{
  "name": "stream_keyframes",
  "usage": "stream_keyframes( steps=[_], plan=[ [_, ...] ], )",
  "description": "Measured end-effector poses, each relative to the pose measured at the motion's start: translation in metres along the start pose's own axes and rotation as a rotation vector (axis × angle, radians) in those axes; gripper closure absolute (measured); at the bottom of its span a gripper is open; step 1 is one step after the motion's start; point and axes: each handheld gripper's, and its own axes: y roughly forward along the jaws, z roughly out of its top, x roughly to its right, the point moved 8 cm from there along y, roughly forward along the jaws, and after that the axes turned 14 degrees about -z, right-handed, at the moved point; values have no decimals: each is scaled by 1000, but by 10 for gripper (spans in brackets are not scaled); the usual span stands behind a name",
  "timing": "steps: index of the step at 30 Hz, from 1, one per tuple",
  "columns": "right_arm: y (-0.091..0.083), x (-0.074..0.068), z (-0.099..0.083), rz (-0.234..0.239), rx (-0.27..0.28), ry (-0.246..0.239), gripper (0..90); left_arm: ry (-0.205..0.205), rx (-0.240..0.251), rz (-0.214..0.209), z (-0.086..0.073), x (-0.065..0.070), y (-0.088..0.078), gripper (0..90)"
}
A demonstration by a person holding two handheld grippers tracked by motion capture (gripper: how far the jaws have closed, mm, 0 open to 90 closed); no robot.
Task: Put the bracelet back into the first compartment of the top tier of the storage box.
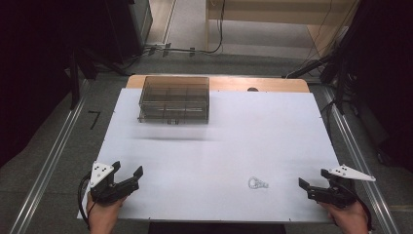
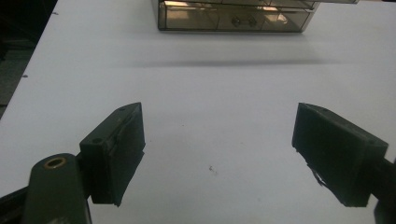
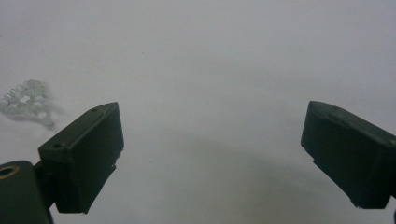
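A small string of clear beads point(image 1: 256, 184) lies on the white table top point(image 1: 219, 146) near the front, right of centre; in the right gripper view the beads point(image 3: 25, 100) sit at the left, beside the left jaw. A smoky see-through box with compartments point(image 1: 174, 99) stands at the back left, and its drawer front point(image 2: 233, 18) has a small handle. My left gripper point(image 1: 127, 171) rests at the front left corner, open, nothing between its jaws point(image 2: 217, 149). My right gripper point(image 1: 312, 179) sits at the front right, open and empty point(image 3: 212, 154).
Metal rails point(image 1: 48, 165) run along both sides of the table. Cables point(image 1: 195, 48) lie on the floor behind it, with dark stands at the left and right. A wooden edge point(image 1: 272, 84) shows at the table's far side.
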Motion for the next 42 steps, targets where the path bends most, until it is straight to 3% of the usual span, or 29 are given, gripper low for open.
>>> stream_keyframes(
  steps=[21, 24, 28, 42],
  plan=[
    [-2, -8, 1, 36, 5, -14, 56, -4, -3, -3, 0, 0, 1, 172],
    [-3, -10, 1, 33, 9, -15, 109, -5, -4, -4, 0, 0, 1, 172],
    [-3, -12, 1, 40, 9, -17, 109, -7, -2, -7, 0, 0, 1, 173],
    [-3, -26, 2, 77, 0, -49, 125, -14, -5, -11, -1, 0, 1, 173]
  ],
)
